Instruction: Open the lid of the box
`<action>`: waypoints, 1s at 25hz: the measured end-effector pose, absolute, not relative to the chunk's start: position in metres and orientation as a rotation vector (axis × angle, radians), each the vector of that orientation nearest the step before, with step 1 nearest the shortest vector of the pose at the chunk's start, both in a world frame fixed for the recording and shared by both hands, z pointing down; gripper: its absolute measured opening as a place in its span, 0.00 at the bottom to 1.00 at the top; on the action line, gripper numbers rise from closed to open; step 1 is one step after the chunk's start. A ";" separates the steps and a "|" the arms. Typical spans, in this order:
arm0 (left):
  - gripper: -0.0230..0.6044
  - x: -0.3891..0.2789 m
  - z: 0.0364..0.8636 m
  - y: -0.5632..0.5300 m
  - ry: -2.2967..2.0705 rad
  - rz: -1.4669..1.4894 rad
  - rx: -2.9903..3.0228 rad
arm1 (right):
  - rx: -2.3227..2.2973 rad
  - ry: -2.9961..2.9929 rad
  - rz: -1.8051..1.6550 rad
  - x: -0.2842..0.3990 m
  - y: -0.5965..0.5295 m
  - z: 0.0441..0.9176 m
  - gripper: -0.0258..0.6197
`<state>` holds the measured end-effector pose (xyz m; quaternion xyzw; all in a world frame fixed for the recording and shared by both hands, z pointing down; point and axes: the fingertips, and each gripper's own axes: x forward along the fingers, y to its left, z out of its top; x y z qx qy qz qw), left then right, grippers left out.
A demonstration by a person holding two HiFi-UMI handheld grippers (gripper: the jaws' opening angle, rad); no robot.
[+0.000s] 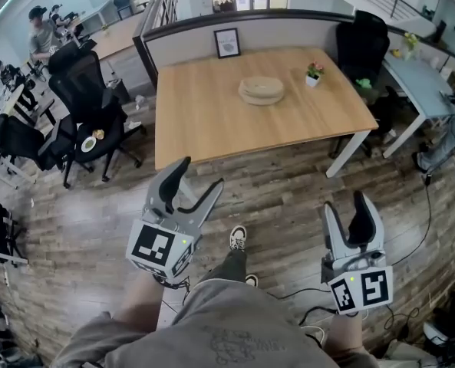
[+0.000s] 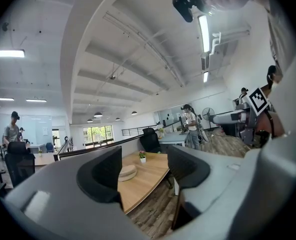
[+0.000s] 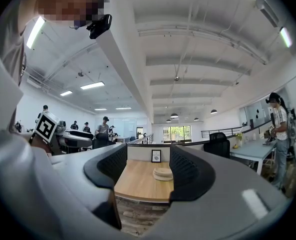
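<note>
Two grippers: the left gripper (image 1: 200, 172) and the right gripper (image 1: 344, 202) are held level over the plank floor (image 1: 273, 179), with the jaws of both spread wide and nothing between them.
Step in hand: the approach. The wooden desk (image 1: 204, 121) has not yet been reached, and the round box (image 1: 261, 92) is judged to be out of reach.
How it is best done: both tools should be brought in low and level, one set against the round box's side to steady it and the other kept for the rim of the lid (image 1: 261, 84). The jaws should be left spread until that rim is bracketed.
Box place: on the desk's far half, well apart from both grippers, left of the potted plant (image 1: 313, 73) and nearer than the picture frame (image 1: 227, 43).
Box look: pale, flat and disc-like, with a stepped edge taken for the lid seam — closed, as far as can be told.
</note>
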<state>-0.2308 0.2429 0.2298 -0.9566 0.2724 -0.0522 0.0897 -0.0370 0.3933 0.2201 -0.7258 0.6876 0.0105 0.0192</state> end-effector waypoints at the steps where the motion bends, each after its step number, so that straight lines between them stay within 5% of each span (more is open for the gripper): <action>1: 0.49 -0.226 0.231 0.235 0.810 -0.158 -2.847 | -2.252 2.142 0.028 -0.033 0.385 0.221 0.43; 25: 0.49 -0.143 0.217 -0.044 0.817 -0.106 -2.866 | -2.242 2.256 -0.030 0.036 0.091 0.213 0.43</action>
